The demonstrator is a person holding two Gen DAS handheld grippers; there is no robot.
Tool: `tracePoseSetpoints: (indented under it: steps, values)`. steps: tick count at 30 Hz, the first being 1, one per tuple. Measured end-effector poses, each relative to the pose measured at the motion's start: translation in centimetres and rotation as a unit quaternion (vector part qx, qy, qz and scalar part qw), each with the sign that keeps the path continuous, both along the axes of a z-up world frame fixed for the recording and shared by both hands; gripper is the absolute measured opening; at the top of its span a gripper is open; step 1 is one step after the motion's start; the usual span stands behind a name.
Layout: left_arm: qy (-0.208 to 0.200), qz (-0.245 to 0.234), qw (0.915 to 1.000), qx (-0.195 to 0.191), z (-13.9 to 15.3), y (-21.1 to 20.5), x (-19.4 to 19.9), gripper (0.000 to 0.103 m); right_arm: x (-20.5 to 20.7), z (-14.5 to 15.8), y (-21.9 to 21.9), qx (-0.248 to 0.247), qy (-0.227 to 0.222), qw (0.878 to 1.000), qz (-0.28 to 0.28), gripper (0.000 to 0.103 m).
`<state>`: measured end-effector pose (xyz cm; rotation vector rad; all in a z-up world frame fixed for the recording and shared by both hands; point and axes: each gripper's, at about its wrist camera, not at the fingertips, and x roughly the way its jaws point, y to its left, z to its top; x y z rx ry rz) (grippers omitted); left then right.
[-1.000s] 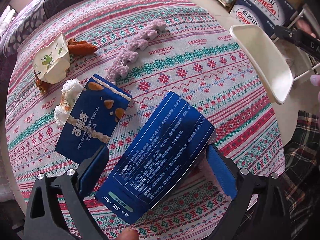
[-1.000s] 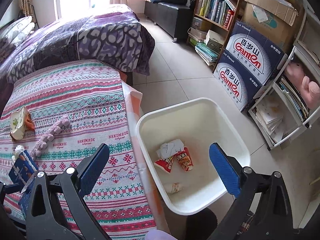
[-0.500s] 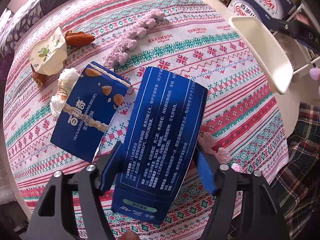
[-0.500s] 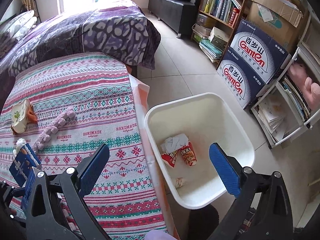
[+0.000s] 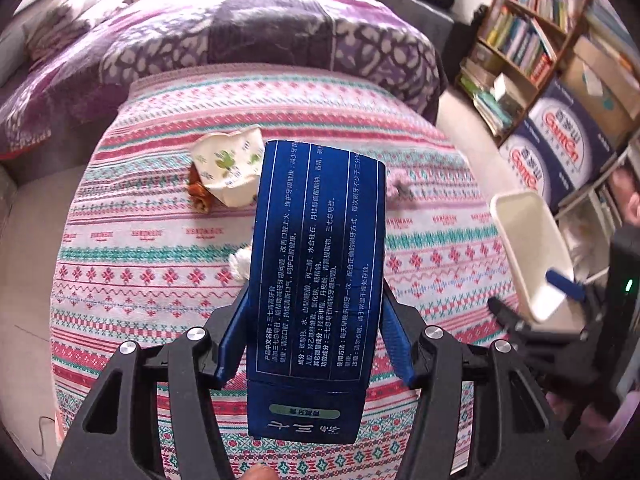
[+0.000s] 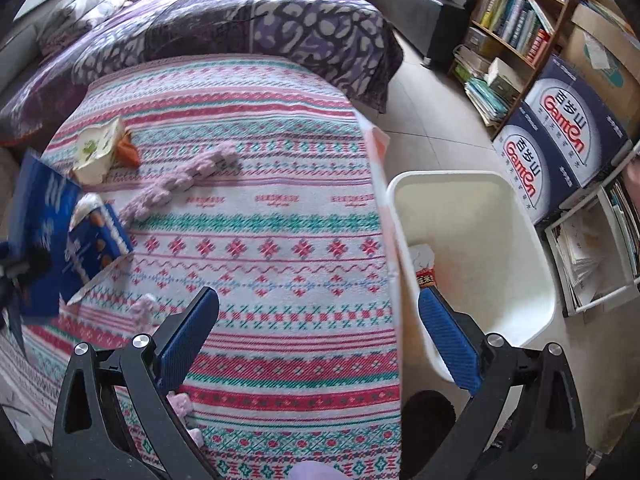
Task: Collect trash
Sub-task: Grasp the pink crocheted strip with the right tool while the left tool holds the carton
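Note:
My left gripper point(image 5: 316, 312) is shut on a long dark blue toothpaste box point(image 5: 316, 280) and holds it tilted up above the patterned tablecloth point(image 5: 140, 248). The box also shows at the left edge of the right wrist view point(image 6: 36, 220). A blue biscuit box point(image 6: 96, 248), a white crumpled tissue point(image 6: 86, 204) and a cream wrapper with an orange scrap point(image 6: 100, 150) lie on the table. The white trash bin point(image 6: 532, 312) stands on the floor right of the table with some wrappers inside. My right gripper point(image 6: 316, 336) is open and empty over the table's right edge.
A pink knitted strip point(image 6: 180, 188) lies mid-table. A purple-covered bed point(image 6: 240, 24) is behind the table. A bookshelf point(image 6: 516, 20) and blue Ganten cartons point(image 6: 560, 136) stand at the right, beyond the bin. Small pink bits point(image 6: 144, 308) lie near the table's front.
My left gripper has shut on the toothpaste box and lifted it off the table, tilting upward. My right gripper has swung left toward the table, still open.

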<state>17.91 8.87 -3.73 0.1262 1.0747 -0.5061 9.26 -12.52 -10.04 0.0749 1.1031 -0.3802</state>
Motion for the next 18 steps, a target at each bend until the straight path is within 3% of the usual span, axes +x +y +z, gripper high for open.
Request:
tracePoseSetpoints:
  steps: [5,10,13,14,16,17,18]
  values:
    - [-0.012,0.052,0.9980,-0.033,1.3,1.7,1.4,0.058,-0.6,-1.9,4.8,-0.016,0.029,0.997,0.070,0.096]
    - [-0.012,0.065,0.9977,-0.015,0.7,2.3,1.4,0.058,-1.2,-4.0,8.1,-0.030,0.057,0.992,0.106,0.093]
    - [-0.015,0.065,0.9977,-0.010,0.5,2.4,1.3,0.058,-1.3,-5.3,8.8,-0.012,0.083,0.990,0.112,0.080]
    - [-0.016,0.066,0.9976,-0.011,0.5,2.5,1.3,0.058,-1.4,-5.4,8.8,-0.001,0.081,0.991,0.108,0.071]
    - [-0.016,0.070,0.9973,-0.015,0.6,2.9,1.4,0.059,-1.4,-5.3,9.2,0.007,0.076,0.991,0.114,0.065]
    - [-0.016,0.073,0.9971,-0.017,0.6,3.0,1.5,0.059,-1.3,-5.2,9.3,0.020,0.074,0.990,0.122,0.052]
    - [-0.016,0.076,0.9968,-0.018,0.6,3.1,1.5,0.059,-1.3,-5.1,9.6,0.034,0.073,0.989,0.126,0.032]
